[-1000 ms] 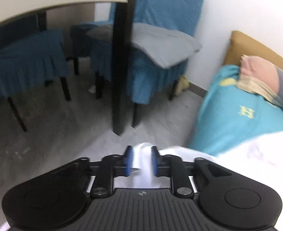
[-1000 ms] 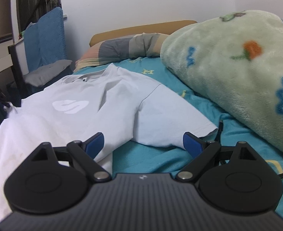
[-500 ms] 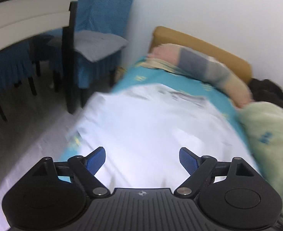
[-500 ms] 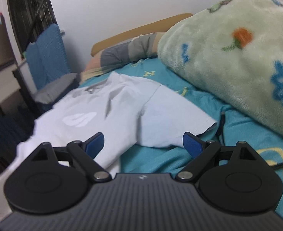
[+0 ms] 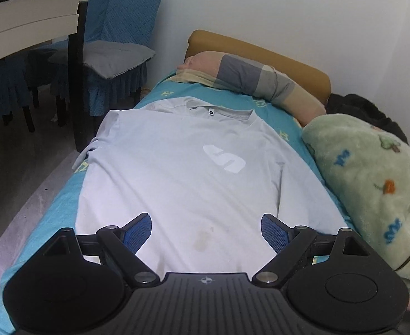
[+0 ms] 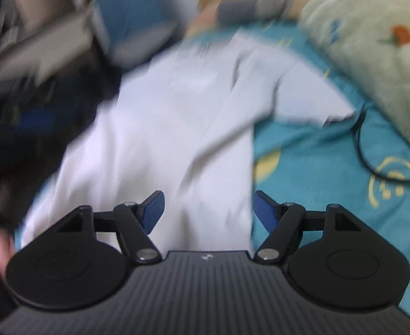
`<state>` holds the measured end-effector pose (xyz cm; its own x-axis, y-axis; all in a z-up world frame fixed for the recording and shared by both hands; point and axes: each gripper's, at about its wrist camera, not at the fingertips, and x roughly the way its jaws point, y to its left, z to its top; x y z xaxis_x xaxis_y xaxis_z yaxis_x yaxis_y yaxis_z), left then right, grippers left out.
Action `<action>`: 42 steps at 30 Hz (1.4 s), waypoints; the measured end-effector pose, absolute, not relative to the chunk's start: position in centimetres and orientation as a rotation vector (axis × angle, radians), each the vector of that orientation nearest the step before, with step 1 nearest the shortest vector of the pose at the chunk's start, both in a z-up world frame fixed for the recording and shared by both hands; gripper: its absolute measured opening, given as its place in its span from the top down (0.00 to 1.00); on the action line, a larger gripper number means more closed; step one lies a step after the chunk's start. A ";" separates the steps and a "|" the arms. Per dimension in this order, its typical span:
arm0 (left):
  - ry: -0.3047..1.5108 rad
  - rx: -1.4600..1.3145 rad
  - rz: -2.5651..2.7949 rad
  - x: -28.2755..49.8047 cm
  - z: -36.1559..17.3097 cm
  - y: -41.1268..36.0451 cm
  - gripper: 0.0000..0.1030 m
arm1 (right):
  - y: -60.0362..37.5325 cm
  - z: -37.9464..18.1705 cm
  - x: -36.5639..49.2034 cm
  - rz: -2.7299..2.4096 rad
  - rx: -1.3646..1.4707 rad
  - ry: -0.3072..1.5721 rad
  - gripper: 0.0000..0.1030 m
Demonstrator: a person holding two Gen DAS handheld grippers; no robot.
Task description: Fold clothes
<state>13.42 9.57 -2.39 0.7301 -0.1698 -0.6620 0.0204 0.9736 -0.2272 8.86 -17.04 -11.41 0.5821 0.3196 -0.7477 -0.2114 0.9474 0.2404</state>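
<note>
Shirt [image 5: 177,173] now lies flat on the bed [image 5: 51,212], just ahead of the left gripper [image 5: 206,230], which has released its hem and gapes empty. Right gripper [image 6: 208,208], jaws closing, grips nothing over the shirt's right edge; folding can begin.

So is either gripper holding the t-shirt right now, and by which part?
Neither. The left gripper has just opened and the right gripper is closing, both empty above the t-shirt lying flat.
</note>
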 end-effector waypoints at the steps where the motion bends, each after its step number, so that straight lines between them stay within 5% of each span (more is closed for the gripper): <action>1: 0.750 -0.216 -0.109 13.7 -2.6 9.7 0.15 | -16.8 -11.6 8.6 0.307 0.118 0.948 0.33; 2: 0.756 -0.220 -0.113 14.1 -2.7 9.8 0.15 | -16.7 -11.8 8.4 0.303 0.107 0.997 0.39; 5: 0.779 -0.239 -0.122 14.7 -3.3 10.1 0.15 | -16.6 -12.4 7.8 0.270 0.087 1.136 0.96; 11: 0.803 -0.251 -0.102 13.8 -3.6 11.4 0.15 | -22.3 -13.0 6.7 0.075 0.105 1.214 0.95; 16: 0.795 -0.330 -0.104 13.5 -2.9 12.3 0.15 | -25.9 -10.5 6.4 0.081 0.284 1.093 0.89; 18: 0.790 -0.352 -0.102 13.8 -2.8 12.3 0.15 | -26.6 -9.8 8.0 0.076 0.331 1.042 0.76; 20: 0.791 -0.359 -0.101 14.2 -3.0 12.1 0.15 | -27.3 -9.7 10.0 0.069 0.390 0.968 0.28; 21: 0.792 -0.363 -0.099 14.4 -3.1 12.0 0.15 | -27.6 -9.7 11.2 0.061 0.419 0.927 0.19; 32: 0.750 -0.418 -0.075 17.8 -5.7 11.6 0.15 | -28.6 -15.8 27.7 -0.077 0.262 0.684 0.23; 36: 0.723 -0.460 -0.044 18.1 -6.3 12.0 0.19 | -26.8 -18.5 30.2 0.045 0.213 0.748 0.49; 39: 0.643 -0.522 -0.002 18.0 -5.5 13.4 0.19 | -25.1 -17.6 31.0 0.107 0.087 0.729 0.87; 42: 0.606 -0.557 0.052 18.1 -5.1 14.6 0.19 | -24.7 -14.5 31.6 0.126 -0.035 0.667 0.93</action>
